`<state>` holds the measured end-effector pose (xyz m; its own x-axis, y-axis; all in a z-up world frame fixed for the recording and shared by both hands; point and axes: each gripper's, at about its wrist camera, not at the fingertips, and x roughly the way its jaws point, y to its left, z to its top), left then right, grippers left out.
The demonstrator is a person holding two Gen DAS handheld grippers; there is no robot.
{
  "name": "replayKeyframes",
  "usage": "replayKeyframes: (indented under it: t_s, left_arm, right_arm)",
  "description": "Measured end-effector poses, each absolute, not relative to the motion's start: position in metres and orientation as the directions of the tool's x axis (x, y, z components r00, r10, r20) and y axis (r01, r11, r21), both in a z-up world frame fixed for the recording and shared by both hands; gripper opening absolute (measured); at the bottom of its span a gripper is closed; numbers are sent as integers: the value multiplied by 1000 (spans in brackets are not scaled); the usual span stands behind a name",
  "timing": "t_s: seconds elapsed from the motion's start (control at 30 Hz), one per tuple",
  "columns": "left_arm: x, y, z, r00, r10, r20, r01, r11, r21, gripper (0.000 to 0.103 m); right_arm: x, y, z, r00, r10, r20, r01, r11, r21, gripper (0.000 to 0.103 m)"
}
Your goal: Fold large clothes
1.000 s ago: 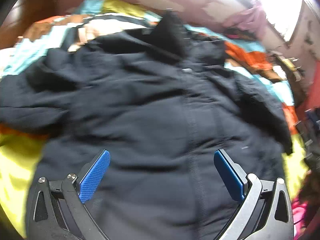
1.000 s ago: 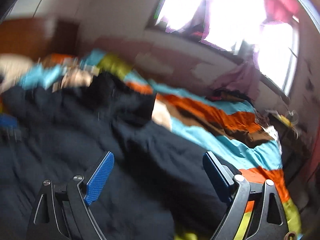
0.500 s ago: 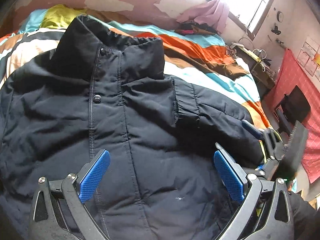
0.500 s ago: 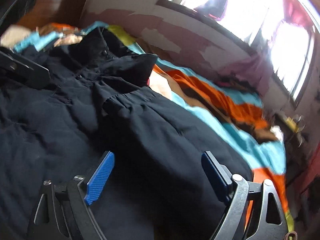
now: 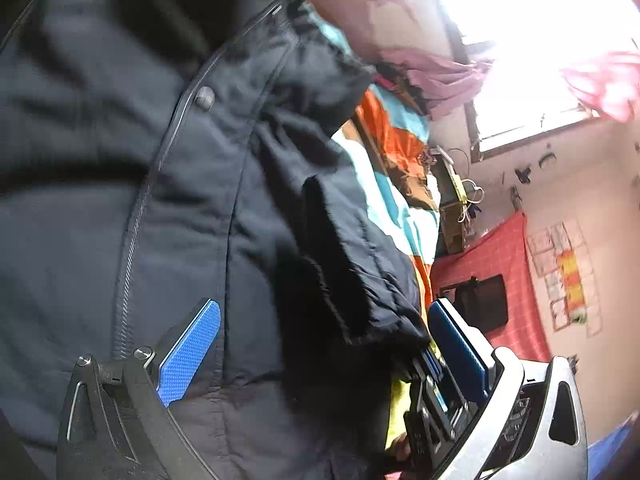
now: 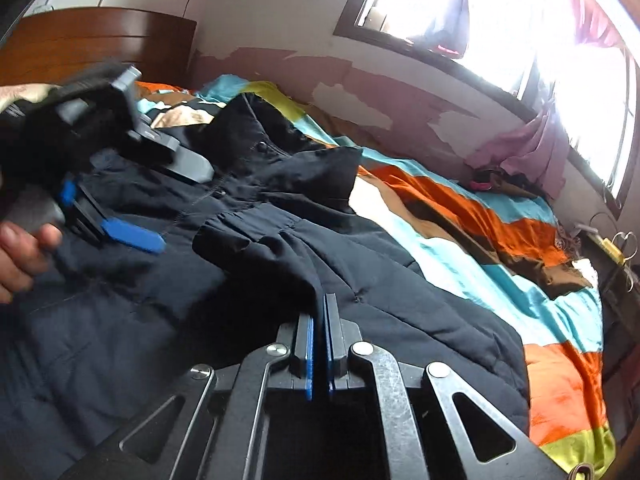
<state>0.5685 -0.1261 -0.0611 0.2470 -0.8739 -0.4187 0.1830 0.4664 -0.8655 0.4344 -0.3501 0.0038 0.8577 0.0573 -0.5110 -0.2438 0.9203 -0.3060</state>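
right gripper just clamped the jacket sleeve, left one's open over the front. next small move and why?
Probably lift the right gripper and carry the sleeve across the jacket front. Its jaws are shut on the sleeve's fold, which still lies over the jacket's side on the striped blanket. The left gripper, open and holding nothing, could then pin the chest.
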Motion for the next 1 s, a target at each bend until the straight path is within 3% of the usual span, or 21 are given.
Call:
replayKeyframes:
  t_s: [0.27, 0.33, 0.37, 0.43, 0.63, 0.7, 0.83, 0.9, 0.93, 1.0]
  left_arm:
    - [585, -141, -53, 248, -897, -366, 128, 405, -905, 97]
    - [587, -148, -44, 233, -901, -365, 157, 406, -900, 63]
    - [588, -153, -47, 232, -894, -384, 161, 424, -891, 55]
    - [590, -160, -43, 218, -878, -427, 173, 466, -868, 15]
    - [569, -158, -26, 296, -824, -483, 246, 555, -795, 7]
    - [558, -149, -20, 338, -797, -501, 275, 593, -757, 7]
    - [539, -119, 0, 425, -730, -536, 335, 677, -656, 7]
    - [529, -103, 3, 457, -698, -551, 349, 711, -611, 7]
    - [525, -92, 5, 477, -678, -559, 344, 730, -591, 7]
    - [516, -69, 6, 520, -622, -586, 318, 777, -543, 7]
  right_arm:
    - [427, -352, 0, 838, 91, -537, -256, 936, -240, 5]
    - [424, -350, 0, 839, 91, -537, -253, 938, -236, 5]
    - [422, -350, 1, 839, 93, -537, -252, 940, -231, 5]
    - [419, -349, 1, 839, 85, -537, -248, 939, -239, 5]
    - [406, -345, 6, 841, 76, -536, -237, 941, -240, 13]
    - [398, -342, 9, 844, 83, -529, -238, 943, -232, 25]
    - [380, -341, 25, 855, 151, -496, -256, 955, -150, 32]
    - [374, -343, 36, 869, 182, -461, -255, 962, -102, 52]
    - [373, -344, 42, 878, 193, -438, -249, 966, -74, 56]
    - [376, -344, 50, 887, 200, -417, -238, 970, -41, 57]
